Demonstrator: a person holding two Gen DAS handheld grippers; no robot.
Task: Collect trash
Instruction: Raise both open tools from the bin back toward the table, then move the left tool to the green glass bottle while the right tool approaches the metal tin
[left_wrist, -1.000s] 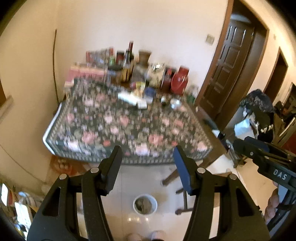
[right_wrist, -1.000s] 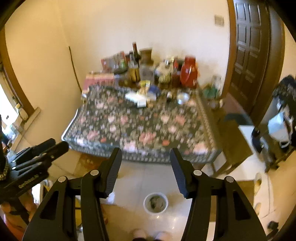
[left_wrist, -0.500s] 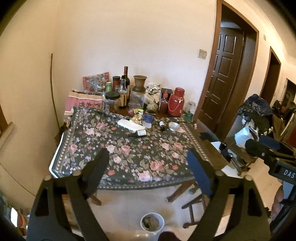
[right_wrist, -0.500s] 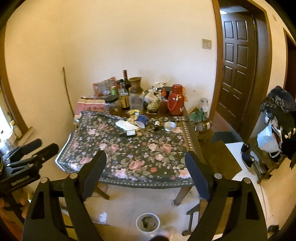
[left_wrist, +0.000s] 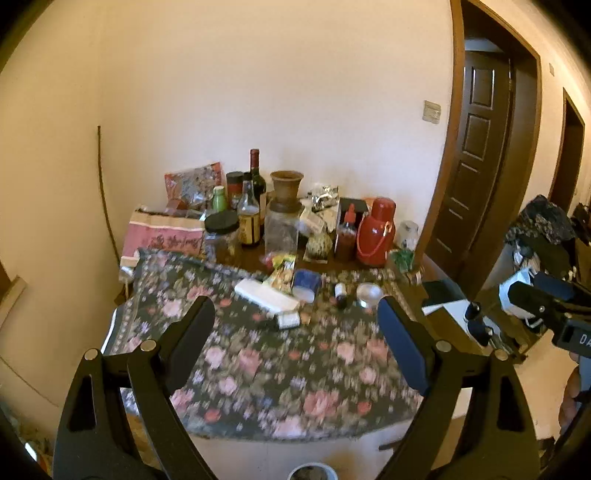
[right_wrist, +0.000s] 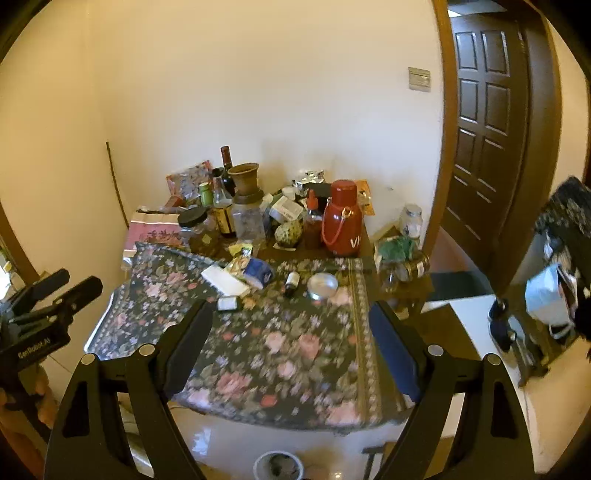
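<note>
A table with a floral cloth (left_wrist: 280, 369) (right_wrist: 280, 350) holds loose litter near its middle: a white flat box (left_wrist: 266, 294) (right_wrist: 225, 280), a small white packet (left_wrist: 288, 320) (right_wrist: 227, 302), a yellow wrapper (left_wrist: 282, 275) (right_wrist: 236, 264), a blue packet (left_wrist: 306, 282) (right_wrist: 258, 271) and a small dark bottle (left_wrist: 340, 291) (right_wrist: 292, 281). My left gripper (left_wrist: 295, 325) is open and empty, held short of the table. My right gripper (right_wrist: 290, 325) is open and empty too. A white bin (right_wrist: 279, 465) (left_wrist: 312, 472) stands on the floor below the table's front edge.
Bottles, jars, a clay vase (left_wrist: 286, 192) and a red thermos (left_wrist: 376, 236) (right_wrist: 341, 218) crowd the table's back. A round tin (right_wrist: 322, 284) lies at the right. A brown door (right_wrist: 484, 122) and a cluttered chair (right_wrist: 554, 295) are to the right.
Both grippers have opened wider and tilted up and forward toward the table. The bin has slid to the bottom edge of both views.
</note>
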